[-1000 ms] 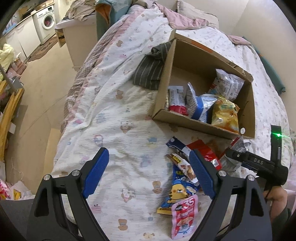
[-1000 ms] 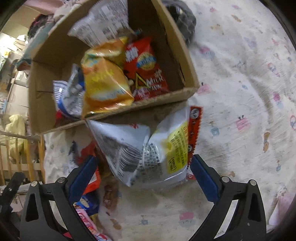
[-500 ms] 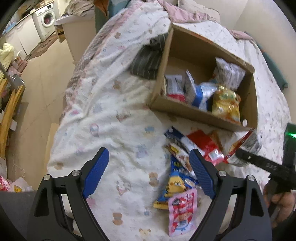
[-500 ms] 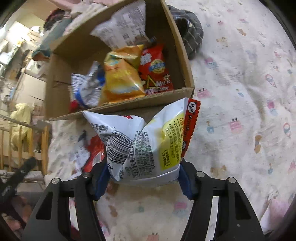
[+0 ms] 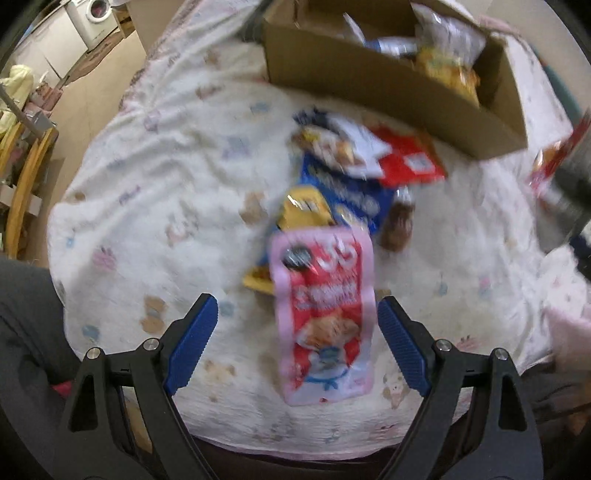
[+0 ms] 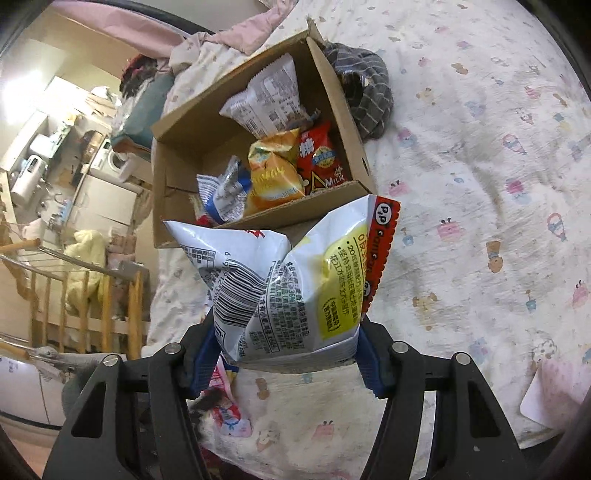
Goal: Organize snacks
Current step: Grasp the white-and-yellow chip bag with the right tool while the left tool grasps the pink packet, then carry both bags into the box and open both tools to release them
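My right gripper (image 6: 288, 360) is shut on a white and yellow snack bag (image 6: 291, 280), lifted off the bed just in front of the cardboard box (image 6: 258, 229). The box holds several packets, among them an orange one (image 6: 275, 177) and a red one (image 6: 321, 158). In the left wrist view my left gripper (image 5: 297, 347) hangs open over a pink and red snack pouch (image 5: 325, 310), which lies flat between the fingers without touching them. Beyond the pouch lies a loose pile of packets, blue (image 5: 343, 192) and red (image 5: 406, 158), below the box (image 5: 388, 92).
A dark striped cloth (image 6: 365, 92) lies by the box's far corner. The patterned bedspread (image 6: 480, 184) is bare to the right. A wooden rack (image 6: 74, 295) and a washing machine (image 5: 98, 7) stand on the floor left of the bed. A white card (image 6: 543, 398) lies at the bed's near right.
The right gripper closed on the white bag and raised it toward the box. The left gripper came down and moved over the pink pouch, which now lies between its fingers.
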Tool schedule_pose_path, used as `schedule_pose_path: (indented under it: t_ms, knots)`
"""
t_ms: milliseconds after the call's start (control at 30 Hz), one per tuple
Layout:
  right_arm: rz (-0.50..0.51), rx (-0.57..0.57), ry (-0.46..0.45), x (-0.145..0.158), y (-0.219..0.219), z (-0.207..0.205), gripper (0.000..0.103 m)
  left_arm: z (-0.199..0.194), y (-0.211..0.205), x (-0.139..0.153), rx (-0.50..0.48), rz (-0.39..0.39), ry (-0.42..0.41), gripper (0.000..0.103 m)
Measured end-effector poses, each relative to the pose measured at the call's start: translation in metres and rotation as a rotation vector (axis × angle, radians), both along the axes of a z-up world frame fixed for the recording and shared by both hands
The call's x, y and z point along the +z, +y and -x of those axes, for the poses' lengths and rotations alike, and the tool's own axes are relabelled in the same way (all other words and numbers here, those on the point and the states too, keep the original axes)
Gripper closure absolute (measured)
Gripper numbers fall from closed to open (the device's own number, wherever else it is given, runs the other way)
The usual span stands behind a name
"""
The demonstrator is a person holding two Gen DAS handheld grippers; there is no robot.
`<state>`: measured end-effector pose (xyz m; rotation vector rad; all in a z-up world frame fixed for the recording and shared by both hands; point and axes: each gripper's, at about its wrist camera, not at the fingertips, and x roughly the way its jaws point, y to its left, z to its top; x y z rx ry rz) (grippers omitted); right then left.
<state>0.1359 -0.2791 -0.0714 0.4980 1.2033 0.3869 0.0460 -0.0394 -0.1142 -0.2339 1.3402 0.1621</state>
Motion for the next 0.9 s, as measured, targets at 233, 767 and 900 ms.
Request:
schedule_pose_path:
  t_ms: [233,767,900]
  knots:
    - [-0.033,-0.001,-0.02,0.008,-0.007,0.006,0.038,-0.009,-0.035,-0.011,-0.055,-0.135,0.003,0.017]
    - [-0.056,0.017,-0.031,0.01,-0.001,0.006,0.038,-0.007,-0.021,0.01,-0.102,-0.099,-0.003,0.051]
    - [-0.055,0.015,-0.033,0.009,-0.002,0.006,0.038,-0.007,-0.017,0.039,-0.124,-0.099,-0.066,0.051]
